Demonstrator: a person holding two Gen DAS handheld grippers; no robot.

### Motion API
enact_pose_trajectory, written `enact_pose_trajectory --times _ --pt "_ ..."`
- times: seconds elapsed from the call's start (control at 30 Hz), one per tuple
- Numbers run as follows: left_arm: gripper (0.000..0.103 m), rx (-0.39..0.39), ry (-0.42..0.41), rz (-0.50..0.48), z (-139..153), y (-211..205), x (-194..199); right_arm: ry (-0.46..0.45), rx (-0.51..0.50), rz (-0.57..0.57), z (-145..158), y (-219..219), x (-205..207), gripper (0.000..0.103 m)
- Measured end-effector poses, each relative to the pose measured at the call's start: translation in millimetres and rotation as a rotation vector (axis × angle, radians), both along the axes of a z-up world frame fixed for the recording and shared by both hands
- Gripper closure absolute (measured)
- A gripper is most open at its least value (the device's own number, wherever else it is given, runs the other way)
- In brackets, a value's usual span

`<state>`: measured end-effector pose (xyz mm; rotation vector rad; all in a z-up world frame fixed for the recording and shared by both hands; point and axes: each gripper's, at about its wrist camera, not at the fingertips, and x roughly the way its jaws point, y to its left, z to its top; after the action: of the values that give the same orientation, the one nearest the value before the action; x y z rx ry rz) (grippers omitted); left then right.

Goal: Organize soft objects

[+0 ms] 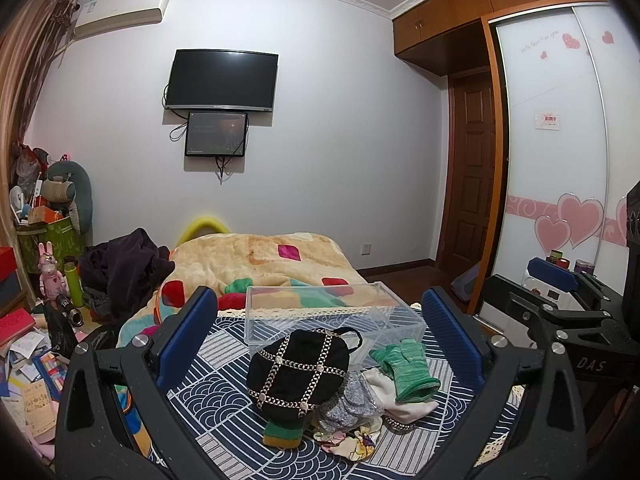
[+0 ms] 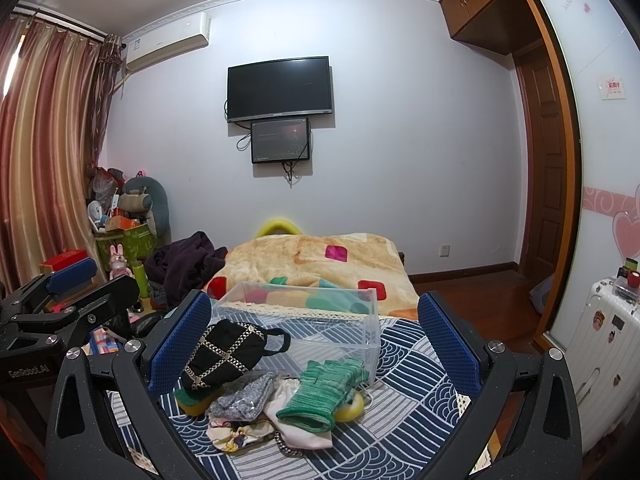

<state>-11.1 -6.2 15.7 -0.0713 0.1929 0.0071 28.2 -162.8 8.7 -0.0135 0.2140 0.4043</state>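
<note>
A pile of soft things lies on the blue patterned cloth (image 1: pixel 224 364) of the bed. It holds a black cap with chain trim (image 1: pixel 298 368) (image 2: pixel 226 354), a green knit glove (image 1: pixel 404 368) (image 2: pixel 324 390), a grey sparkly pouch (image 1: pixel 348 404) (image 2: pixel 244 396), a white cloth (image 1: pixel 404 402) (image 2: pixel 296 416) and a yellow sponge (image 2: pixel 198 402). A clear plastic box (image 1: pixel 332 314) (image 2: pixel 304 320) stands empty just behind the pile. My left gripper (image 1: pixel 316 340) is open and empty above the pile. My right gripper (image 2: pixel 316 344) is open and empty above it too.
A beige blanket with coloured patches (image 1: pixel 264 264) covers the far bed, with a dark garment heap (image 1: pixel 128 268) at its left. Cluttered boxes, a bottle and toys stand at the left (image 1: pixel 48 248). A white suitcase (image 2: pixel 600 360) and wardrobe stand at the right.
</note>
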Motion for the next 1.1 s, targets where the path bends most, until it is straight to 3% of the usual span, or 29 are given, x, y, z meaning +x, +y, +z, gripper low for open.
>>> enact_pose_trajectory --times 0.23,0.37,0.83,1.1 --pt "0.000 0.002 0.004 0.000 -1.5 -0.2 1.3 0.001 0.001 0.002 -0.9 -0.1 0.6 0.000" --pt "0.000 -0.012 0.053 0.003 -11.0 3.5 13.3 0.013 -0.003 -0.002 5.4 0.5 -2.1 0.000" --pt "0.000 -0.061 0.341 -0.004 -85.5 22.6 91.0 0.298 -0.030 0.014 -49.8 -3.3 55.0 0.000" --pt "0.000 -0.093 0.413 -0.031 -112.2 29.1 114.2 0.400 -0.060 0.038 -74.6 3.7 69.3 0.022"
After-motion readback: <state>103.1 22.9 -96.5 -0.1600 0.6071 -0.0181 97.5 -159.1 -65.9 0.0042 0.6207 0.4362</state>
